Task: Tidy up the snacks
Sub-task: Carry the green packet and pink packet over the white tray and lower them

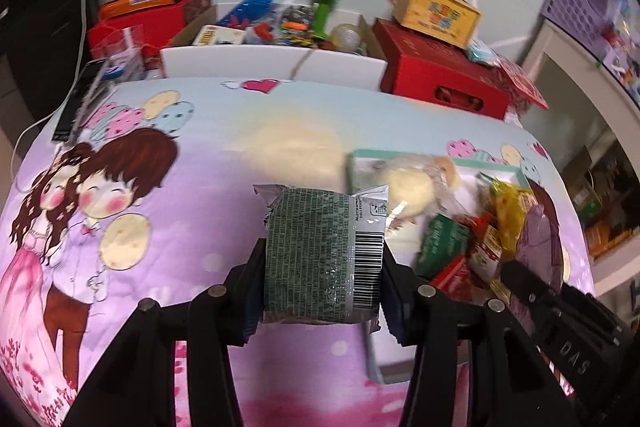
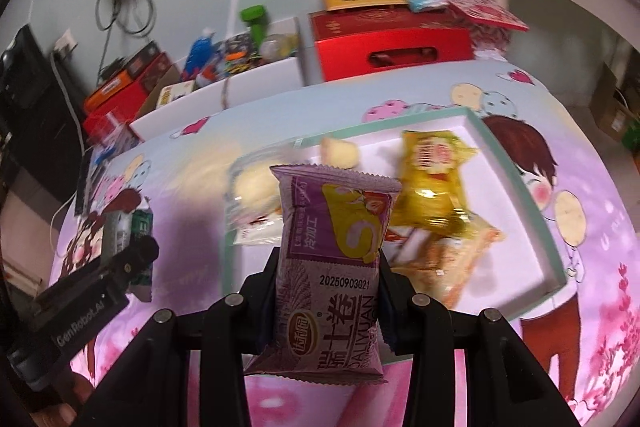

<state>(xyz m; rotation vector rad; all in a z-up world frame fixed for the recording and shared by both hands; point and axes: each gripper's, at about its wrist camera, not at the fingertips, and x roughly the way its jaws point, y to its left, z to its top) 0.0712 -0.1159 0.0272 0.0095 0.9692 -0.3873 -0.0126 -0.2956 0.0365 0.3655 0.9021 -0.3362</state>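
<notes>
Gripping a green packet (image 1: 320, 259), left tongs (image 1: 322, 267) — right tongs (image 2: 328, 279) clamp purple packet (image 2: 332, 267).

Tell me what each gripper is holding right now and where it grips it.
The left gripper pinches a green snack packet across its lower sides. The right gripper pinches a purple snack packet across its middle.

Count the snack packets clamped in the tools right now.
2. A green packet sits in the left tool, a purple packet in the right tool. More snacks lie in the white tray; none gripped.
</notes>
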